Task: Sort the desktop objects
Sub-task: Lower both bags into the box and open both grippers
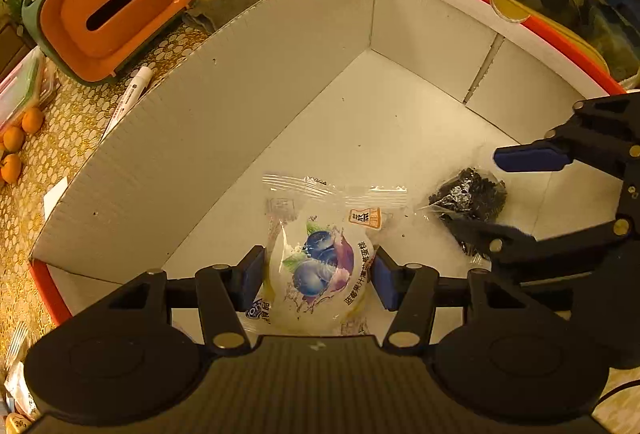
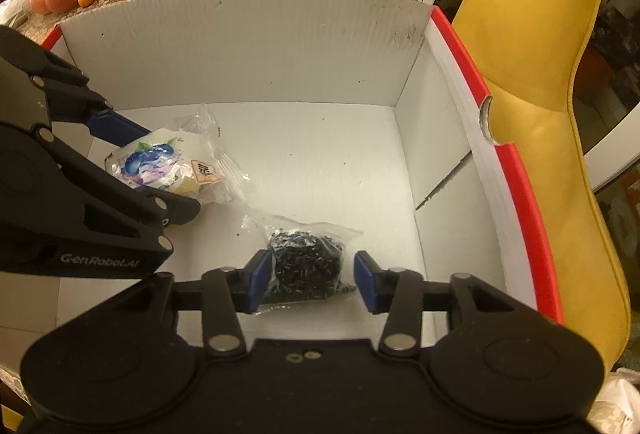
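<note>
Both inside the white box (image 2: 280, 46). Left gripper (image 1: 320, 276) clamped on blueberry snack packet (image 1: 320, 266), low over the floor; right gripper (image 2: 310, 282) apart around bag of black bits (image 2: 306, 262), right pad clear. Better to release gently, then lift straight up.

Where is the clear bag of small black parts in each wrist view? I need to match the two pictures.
Left wrist view: bag of black parts lies right of centre on the box floor, beside the blueberry snack packet.
Right wrist view: low centre, between the right gripper pads.
Shared landmark: the orange tissue box beyond the box wall.
</note>
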Motion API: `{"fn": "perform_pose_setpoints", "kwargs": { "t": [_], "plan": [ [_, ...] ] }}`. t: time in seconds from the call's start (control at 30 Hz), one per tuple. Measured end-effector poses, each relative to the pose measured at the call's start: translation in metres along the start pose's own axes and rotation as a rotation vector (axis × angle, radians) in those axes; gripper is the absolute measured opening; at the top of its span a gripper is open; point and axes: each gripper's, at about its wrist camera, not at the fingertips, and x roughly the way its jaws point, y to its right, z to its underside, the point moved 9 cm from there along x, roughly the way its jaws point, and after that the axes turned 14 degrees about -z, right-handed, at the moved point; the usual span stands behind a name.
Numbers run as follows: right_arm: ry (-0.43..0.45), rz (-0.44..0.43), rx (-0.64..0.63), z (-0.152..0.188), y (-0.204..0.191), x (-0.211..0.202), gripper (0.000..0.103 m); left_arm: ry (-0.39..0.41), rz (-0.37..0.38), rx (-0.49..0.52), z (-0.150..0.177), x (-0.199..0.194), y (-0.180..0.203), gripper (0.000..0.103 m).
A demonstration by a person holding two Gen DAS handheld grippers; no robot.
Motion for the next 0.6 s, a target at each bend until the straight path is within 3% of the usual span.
{"fn": "perform_pose_setpoints", "kwargs": {
  "t": [0.13, 0.37, 0.6],
  "plan": [
    [0.022, -0.002, -0.025, 0.0, -0.004, -0.008, 0.067, 0.041, 0.004, -0.023, -0.001, -0.011, -0.004, 0.057],
    [0.053, -0.003, -0.039, 0.001, -0.007, -0.031, 0.072, 0.115, 0.006, -0.044, -0.002, -0.039, -0.011, 0.065],
    [0.1, -0.028, -0.02, 0.0, -0.009, -0.057, 0.077, 0.142, 0.022, -0.09, 0.008, -0.06, -0.022, 0.066]
  ]
}}
